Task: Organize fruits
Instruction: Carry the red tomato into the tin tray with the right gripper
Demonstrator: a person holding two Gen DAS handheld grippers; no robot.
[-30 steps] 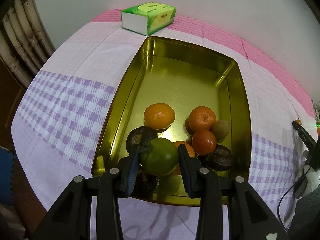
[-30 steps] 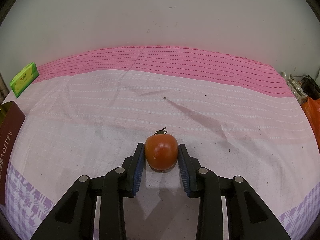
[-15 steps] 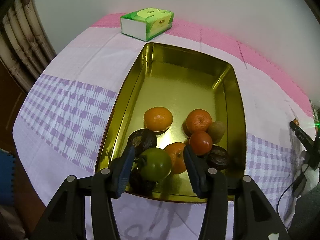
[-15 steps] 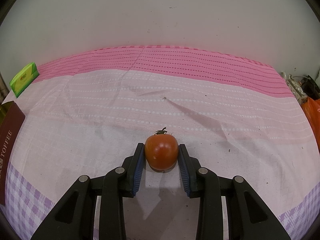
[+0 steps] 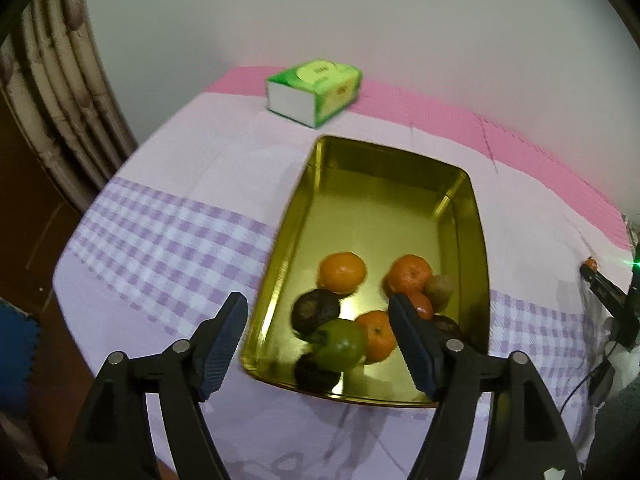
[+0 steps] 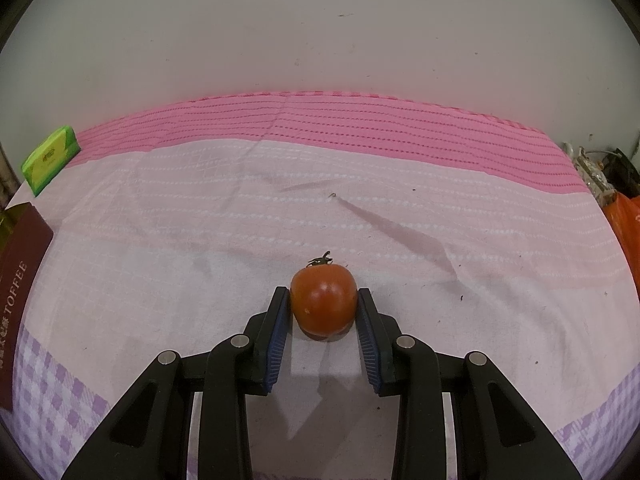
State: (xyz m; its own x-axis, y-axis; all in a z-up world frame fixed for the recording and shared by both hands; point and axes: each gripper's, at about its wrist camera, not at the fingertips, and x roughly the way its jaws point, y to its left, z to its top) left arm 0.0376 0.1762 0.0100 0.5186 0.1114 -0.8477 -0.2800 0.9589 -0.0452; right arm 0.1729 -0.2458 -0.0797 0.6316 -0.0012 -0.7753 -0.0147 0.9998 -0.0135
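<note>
A gold tin tray [image 5: 476, 240] lies on the checked cloth in the left wrist view. Its near end holds three oranges [image 5: 342, 272], a kiwi [image 5: 439, 287], a red tomato [image 5: 422, 306], dark wrinkled fruits [image 5: 316, 312] and a green fruit [image 5: 340, 344] resting on top of them. My left gripper [image 5: 316, 300] hovers above that pile with its jaws opening, and the pads touch nothing. In the right wrist view my right gripper [image 6: 323, 294] is shut on a red tomato [image 6: 324, 304] that sits on the pink cloth.
A green tissue pack [image 5: 314, 90] lies beyond the tray at the far table edge. A maroon toffee box [image 6: 20, 280] is at the left of the right wrist view. Cables and a black device [image 5: 608, 292] sit at the right, and an orange bag [image 6: 626, 220] is there too.
My left gripper has let go of the green fruit, spread its jaws and risen away from the tray. The green fruit stays on the pile. The right gripper and its tomato have not moved.
</note>
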